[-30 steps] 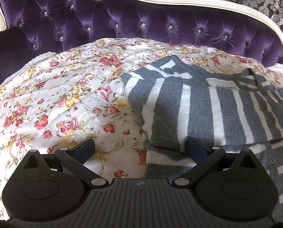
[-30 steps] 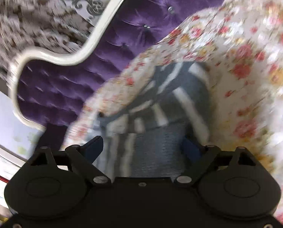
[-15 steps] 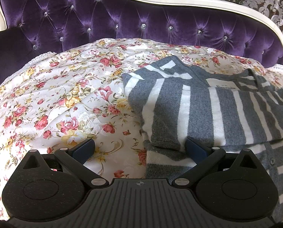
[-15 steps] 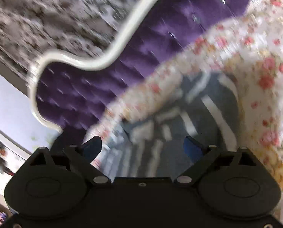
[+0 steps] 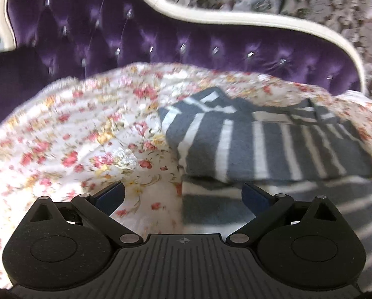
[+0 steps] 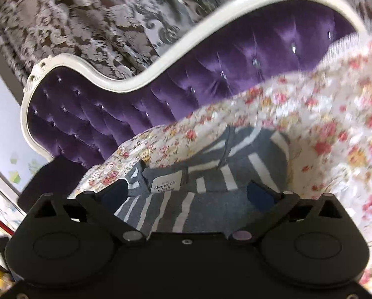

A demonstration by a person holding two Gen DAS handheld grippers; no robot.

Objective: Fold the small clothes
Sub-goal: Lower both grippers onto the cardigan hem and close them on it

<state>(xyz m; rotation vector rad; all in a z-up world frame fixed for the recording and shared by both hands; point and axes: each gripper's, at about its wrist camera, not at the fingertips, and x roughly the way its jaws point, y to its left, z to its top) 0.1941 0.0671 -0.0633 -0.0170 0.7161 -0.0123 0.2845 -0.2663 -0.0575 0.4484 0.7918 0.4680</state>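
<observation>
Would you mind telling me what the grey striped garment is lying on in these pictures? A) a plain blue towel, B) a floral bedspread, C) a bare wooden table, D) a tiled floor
B: the grey striped garment lies on the floral bedspread, white with red and yellow flowers, in front of the purple tufted headboard.

Under and ahead of the left tongs (image 5: pixel 182 195) lies a striped sweater (image 5: pixel 248 147) of matt, slightly fuzzy grey and white knit. It rests on a floral bedspread (image 5: pixel 73 144) of smooth cloth with a faint sheen. Beyond both tongs the headboard (image 6: pixel 211 74) is tufted purple velvet, glossy where light falls, with shiny studs and a smooth cream frame. The right tongs (image 6: pixel 187 195) look like matt, grainy black plastic.
</observation>
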